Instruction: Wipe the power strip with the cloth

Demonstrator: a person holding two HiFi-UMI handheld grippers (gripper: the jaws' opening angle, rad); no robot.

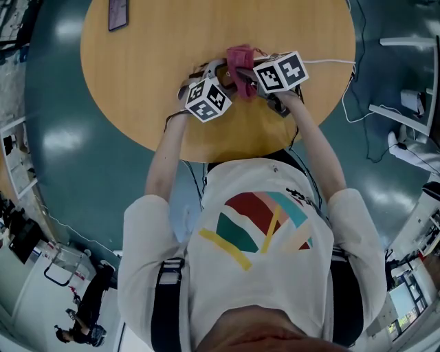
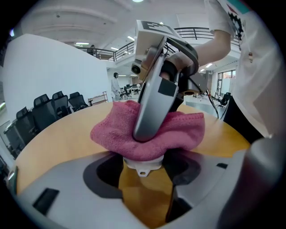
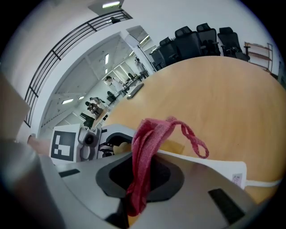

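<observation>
Here, near the person's edge of the round wooden table [image 1: 151,62], both tools meet over one spot. The left hand-held gripper [image 2: 144,172] has its jaws spread wide around the near end of the white plastic power strip [image 2: 143,164], and the dark pads appear to rest against its two sides. The strip lies flat on the table, and most of it is hidden under the pink terry cloth [image 2: 183,132], which is draped in a heap over it. The right hand-held gripper [image 3: 144,167] is pinching a bunched fold of that cloth between jaws drawn close together, with a loose loop of hem hanging out past them. In the left gripper view its grey jaw presses down into the cloth and blocks the middle of the scene.

In the right gripper view the strip runs out to the right from under the cloth, with a small label [image 3: 237,180] at its end and a white cable [image 3: 266,182] trailing off over the table's edge. A dark flat rectangular device [image 1: 118,14] lies well apart at the far side. Black office chairs [image 3: 201,33] stand beyond the table.
</observation>
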